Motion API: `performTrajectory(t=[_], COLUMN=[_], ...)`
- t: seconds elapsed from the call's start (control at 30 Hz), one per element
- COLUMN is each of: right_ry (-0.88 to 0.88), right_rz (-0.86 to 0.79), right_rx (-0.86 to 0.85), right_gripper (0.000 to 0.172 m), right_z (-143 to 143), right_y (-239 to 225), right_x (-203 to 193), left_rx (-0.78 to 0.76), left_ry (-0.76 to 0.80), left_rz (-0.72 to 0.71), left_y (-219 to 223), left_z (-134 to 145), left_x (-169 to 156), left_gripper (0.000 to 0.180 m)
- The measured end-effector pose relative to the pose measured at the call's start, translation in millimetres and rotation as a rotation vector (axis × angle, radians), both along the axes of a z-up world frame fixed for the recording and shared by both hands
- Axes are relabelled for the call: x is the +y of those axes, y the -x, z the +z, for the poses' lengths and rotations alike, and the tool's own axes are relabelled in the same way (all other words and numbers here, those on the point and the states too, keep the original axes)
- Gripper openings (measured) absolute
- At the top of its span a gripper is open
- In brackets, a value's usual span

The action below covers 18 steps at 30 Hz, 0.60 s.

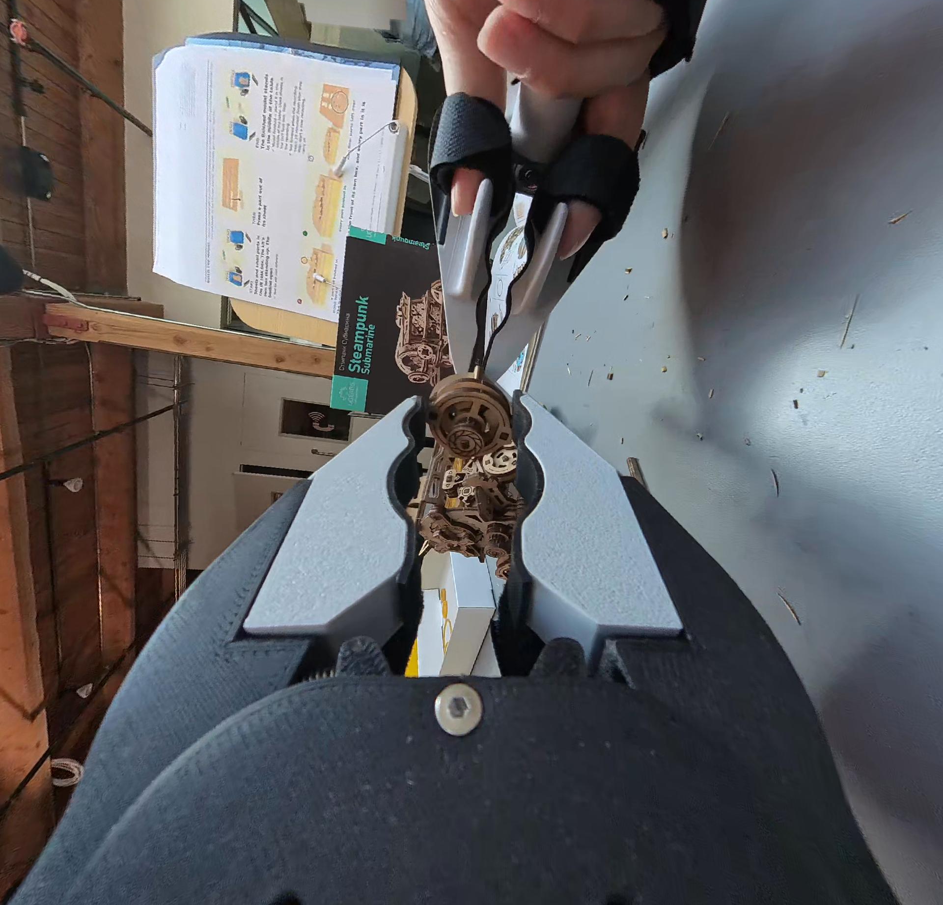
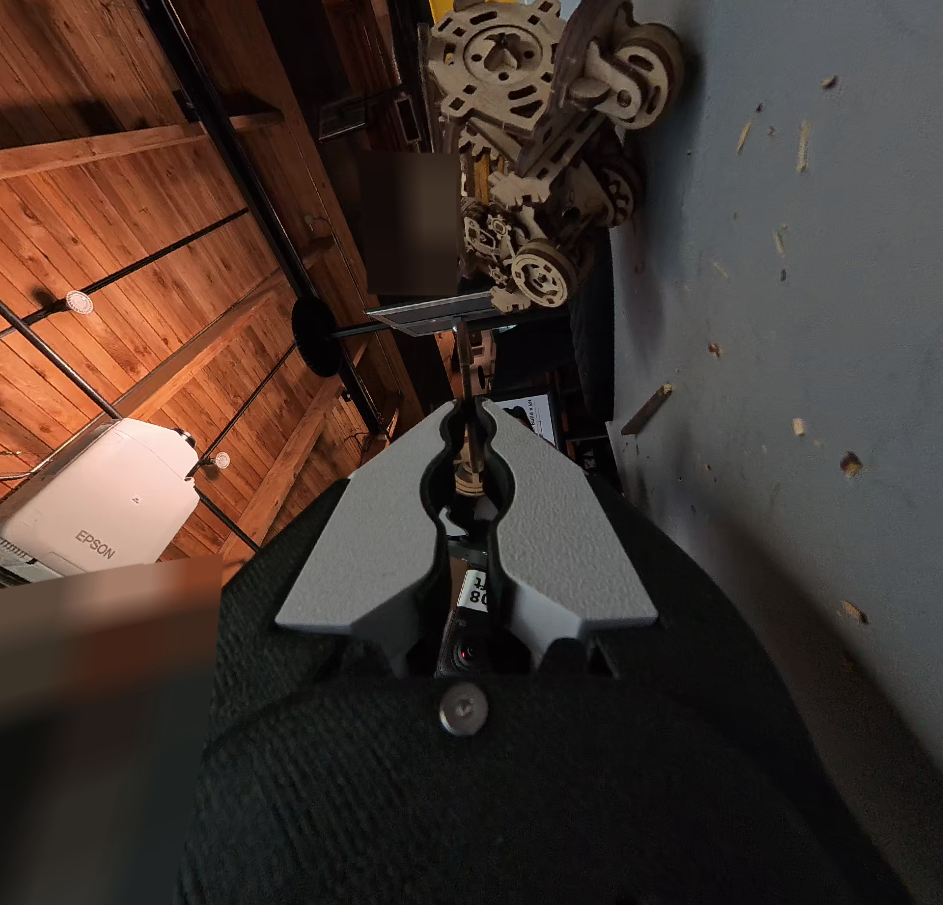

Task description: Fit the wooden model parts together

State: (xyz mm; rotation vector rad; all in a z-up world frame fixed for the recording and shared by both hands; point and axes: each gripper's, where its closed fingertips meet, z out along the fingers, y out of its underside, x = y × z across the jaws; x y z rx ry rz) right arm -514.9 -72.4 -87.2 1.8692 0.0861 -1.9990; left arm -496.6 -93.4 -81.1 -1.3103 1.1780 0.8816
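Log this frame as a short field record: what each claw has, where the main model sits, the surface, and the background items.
left claw: fingers on either side of a round wooden disc part; contact of the pads not clear
right claw: shut on a thin part at the disc's rim, small brass-coloured tip showing
right claw, own view: closed on a thin dark wooden piece
wooden model: resting on the grey table
table surface: scattered wood splinters
background: instruction sheet, dark kit box
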Motion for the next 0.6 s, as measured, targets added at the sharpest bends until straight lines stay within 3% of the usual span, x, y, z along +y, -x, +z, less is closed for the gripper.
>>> performTrajectory(t=[0.1, 0.17, 0.27, 0.37, 0.43, 0.5, 0.53, 0.6], right_ry=[-0.047, -0.157, -0.418, -0.943, -1.556, -2.19, -2.384, -2.448], right_rz=[0.002, 0.055, 0.141, 0.137, 0.143, 0.104, 0.096, 0.226], right_rx=[-0.002, 0.019, 0.106, 0.376, 0.476, 0.487, 0.542, 0.623], right_gripper=[0.001, 0.029, 0.037, 0.033, 0.033, 0.049, 0.047, 0.047], right_z=[0.0, 3.0, 13.1, 46.3, 51.6, 49.5, 49.4, 33.1], right_y=[-4.3, -8.6, -21.1, -31.4, -30.5, -18.3, -11.9, 0.0], right_x=[0.9, -2.7, 3.2, 24.5, 35.8, 53.0, 53.7, 44.6], left_rx=[-0.019, -0.091, -0.326, -0.672, -0.878, -1.005, -1.043, -1.097], left_ry=[0.021, 0.033, 0.101, 0.222, 0.305, 0.341, 0.349, 0.384], left_rz=[0.013, 0.031, 0.076, 0.096, 0.094, 0.096, 0.089, 0.082], left_y=[-3.5, -3.1, 6.6, 20.2, 27.7, 36.1, 38.8, 40.8], left_z=[0.0, 5.2, 14.5, 23.7, 30.6, 37.6, 40.0, 39.3], left_x=[0.0, -2.0, -5.5, -5.5, -1.2, 7.4, 12.3, 21.0], left_gripper=[0.031, 0.031, 0.031, 0.03, 0.031, 0.03, 0.03, 0.031])
